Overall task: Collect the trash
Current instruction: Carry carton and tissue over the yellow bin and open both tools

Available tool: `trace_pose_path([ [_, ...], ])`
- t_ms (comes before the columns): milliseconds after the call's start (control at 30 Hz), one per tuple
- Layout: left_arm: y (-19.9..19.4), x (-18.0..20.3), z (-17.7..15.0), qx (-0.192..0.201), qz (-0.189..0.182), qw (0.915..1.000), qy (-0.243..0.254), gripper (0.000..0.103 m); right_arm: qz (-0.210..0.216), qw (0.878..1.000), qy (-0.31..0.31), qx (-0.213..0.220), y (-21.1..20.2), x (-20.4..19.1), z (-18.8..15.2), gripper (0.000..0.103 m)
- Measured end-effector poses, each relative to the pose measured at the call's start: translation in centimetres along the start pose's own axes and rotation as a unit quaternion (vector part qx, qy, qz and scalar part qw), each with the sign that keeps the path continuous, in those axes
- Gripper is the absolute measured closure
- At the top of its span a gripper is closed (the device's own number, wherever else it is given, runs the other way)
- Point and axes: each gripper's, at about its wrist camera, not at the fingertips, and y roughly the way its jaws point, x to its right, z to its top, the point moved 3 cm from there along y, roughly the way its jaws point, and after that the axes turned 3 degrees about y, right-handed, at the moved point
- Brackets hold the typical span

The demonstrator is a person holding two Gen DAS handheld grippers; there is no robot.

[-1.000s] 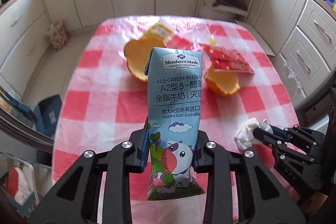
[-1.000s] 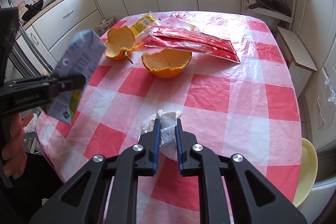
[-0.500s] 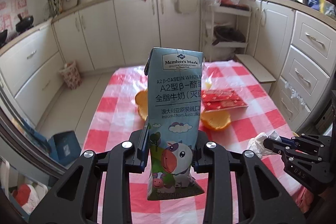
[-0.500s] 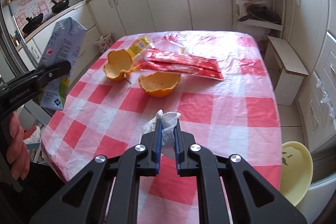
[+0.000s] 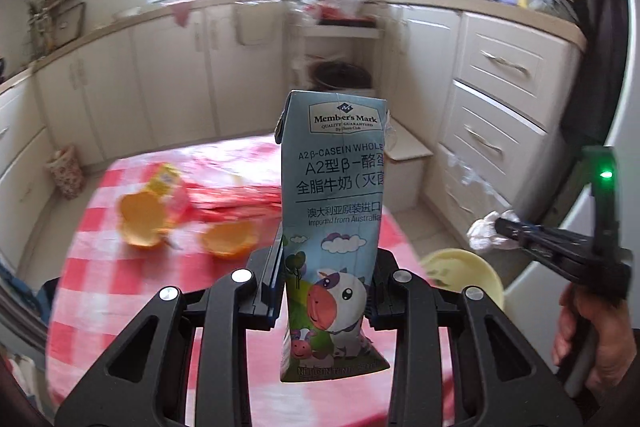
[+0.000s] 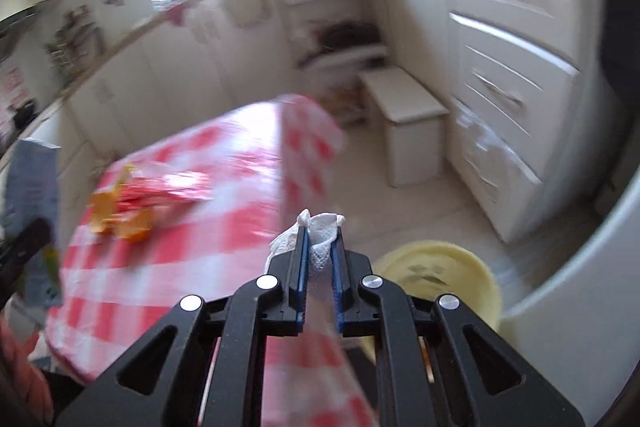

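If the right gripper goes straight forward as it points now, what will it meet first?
Probably nothing soon. The right gripper, shut on the crumpled tissue, points past the table edge over bare floor toward the small white stool. The yellow bin sits lower right; depth is unclear.

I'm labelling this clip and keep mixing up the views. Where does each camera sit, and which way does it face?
Left wrist: on the left hand-held gripper, facing along its fingers past the clamped milk carton to the checked table; the person's right hand shows.
Right wrist: on the right hand-held gripper, clamping a crumpled tissue, facing floor and drawers.
Shared: table, orange peels, yellow bin, carton, tissue.
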Motion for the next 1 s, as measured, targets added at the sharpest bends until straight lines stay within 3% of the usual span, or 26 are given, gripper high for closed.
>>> trace_pose_path([
  [100, 2.5, 4.9, -0.1, -0.026, -0.043, 0.9987, -0.005, 0.074, -0.039, 0.995, 0.067, -0.066, 3.8, 5.0, -1.0, 0.089],
  [200, 4.9, 8.4, -0.5, -0.058, -0.070, 0.9958, -0.015, 0.074, -0.054, 0.981, 0.136, -0.130, 7.0, 8.3, -1.5, 0.057],
  [233, 5.7, 9.4, -0.7, -0.070, -0.077, 0.9945, -0.015, 0.074, -0.052, 0.976, 0.161, -0.134, 7.4, 9.1, -1.0, 0.055],
  [300, 6.8, 10.9, -1.4, -0.088, -0.084, 0.9926, -0.004, 0.074, -0.031, 0.978, 0.171, -0.111, 6.4, 9.3, 1.2, 0.052],
  [400, 8.0, 12.9, -2.7, -0.107, -0.083, 0.9907, 0.019, 0.073, -0.005, 0.990, 0.136, -0.037, 3.0, 8.3, 4.9, 0.037],
  [500, 10.5, 14.6, -3.5, -0.136, -0.088, 0.9867, 0.015, 0.073, 0.021, 0.991, 0.132, 0.031, 0.0, 8.1, 6.2, 0.030],
  [633, 14.2, 18.0, -4.5, -0.180, -0.111, 0.9774, 0.003, 0.073, 0.061, 0.985, 0.155, 0.043, -0.5, 8.2, 7.1, 0.030],
  [767, 19.4, 21.3, -5.6, -0.248, -0.129, 0.9600, -0.017, 0.047, 0.080, 0.985, 0.138, 0.066, -2.1, 7.3, 8.1, 0.030],
  [833, 21.0, 22.0, -6.0, -0.268, -0.119, 0.9556, -0.026, 0.045, 0.076, 0.986, 0.125, 0.081, -2.5, 6.9, 8.4, 0.029],
  [900, 21.1, 21.8, -5.6, -0.268, -0.119, 0.9552, -0.041, 0.045, 0.078, 0.985, 0.126, 0.085, -2.7, 6.7, 8.7, 0.029],
  [1000, 18.9, 20.0, -4.3, -0.239, -0.122, 0.9623, -0.047, 0.044, 0.090, 0.982, 0.146, 0.080, -2.4, 6.9, 8.8, 0.029],
])
